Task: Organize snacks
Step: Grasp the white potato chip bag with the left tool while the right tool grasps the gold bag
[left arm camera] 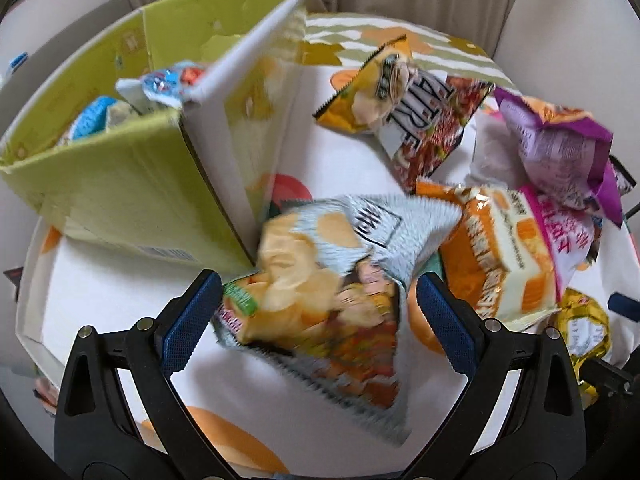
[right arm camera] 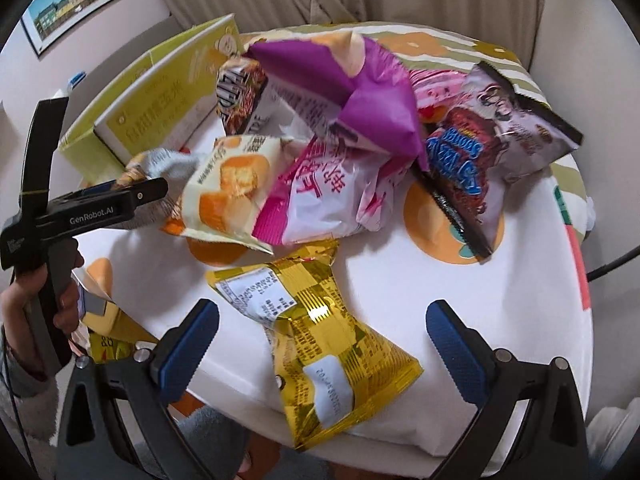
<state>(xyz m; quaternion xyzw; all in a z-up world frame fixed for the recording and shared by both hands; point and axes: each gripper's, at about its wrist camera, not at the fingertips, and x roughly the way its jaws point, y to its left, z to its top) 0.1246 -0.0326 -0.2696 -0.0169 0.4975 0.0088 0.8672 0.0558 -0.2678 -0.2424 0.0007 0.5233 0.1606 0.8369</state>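
**Snack bags on the table, one box, two grippers spread**

One green cardboard box (left arm camera: 120, 184) stands on the round patterned table (right arm camera: 460, 320), with at least two blue-and-white packets (left arm camera: 168, 84) inside. The left gripper (left arm camera: 316, 320) is spread wide, its blue pads either side of one silver chip bag (left arm camera: 320, 280) that lies just beside the box corner; whether the pads touch it I cannot tell. The right gripper (right arm camera: 322, 344) is likewise released, its fingers flanking one gold bag (right arm camera: 316, 336) near the table's front edge. In the right wrist view, behind that lie one cream cake bag (right arm camera: 228, 188), one pink-and-white bag (right arm camera: 320, 200), one purple bag (right arm camera: 360, 100) and two dark bags (right arm camera: 500, 128) heaped together.
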